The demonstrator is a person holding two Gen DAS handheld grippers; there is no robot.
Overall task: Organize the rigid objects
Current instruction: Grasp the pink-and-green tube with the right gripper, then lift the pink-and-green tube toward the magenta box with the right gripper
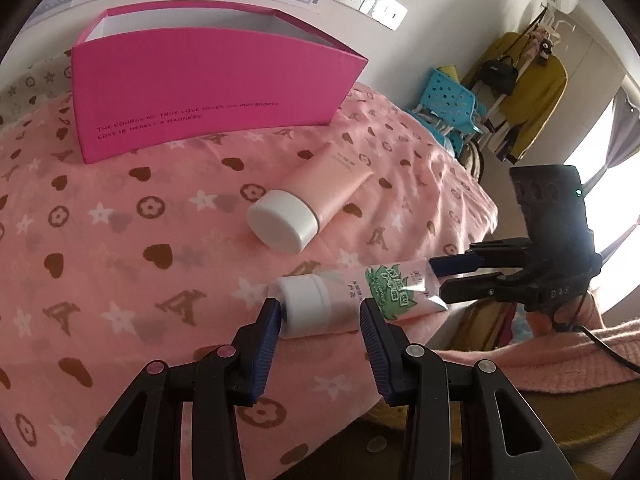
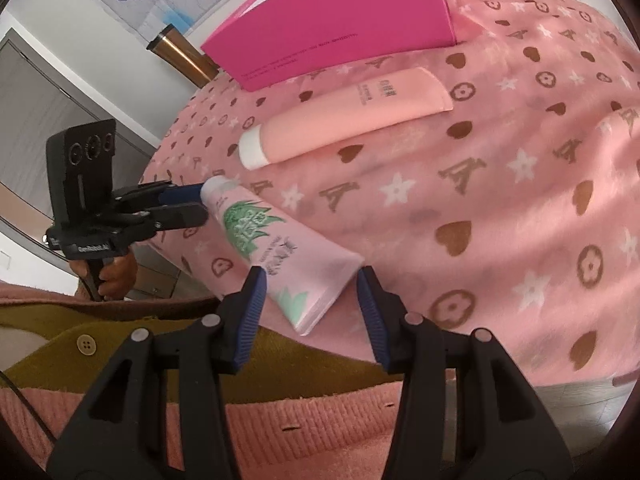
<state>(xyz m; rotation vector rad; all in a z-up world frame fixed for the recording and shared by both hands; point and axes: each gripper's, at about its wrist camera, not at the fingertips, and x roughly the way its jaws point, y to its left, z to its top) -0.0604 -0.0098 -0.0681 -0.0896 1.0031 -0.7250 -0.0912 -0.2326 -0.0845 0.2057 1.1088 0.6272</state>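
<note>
A small pink tube with green print (image 1: 372, 290) lies near the front edge of the pink cloth. My left gripper (image 1: 320, 312) is open, its jaws on either side of the tube's white cap (image 1: 306, 308). My right gripper (image 2: 310, 286) is open around the tube's flat crimped end (image 2: 316, 300); it also shows in the left wrist view (image 1: 440, 278). A larger peach tube with a white cap (image 1: 312, 204) lies further in. An open magenta box (image 1: 208, 80) stands behind it.
The pink patterned cloth (image 1: 120, 240) covers the surface, whose edge falls off close to both grippers. A thermos (image 2: 180, 56) stands beside the box. A blue stool (image 1: 448, 104) and a coat rack (image 1: 528, 92) stand beyond the surface.
</note>
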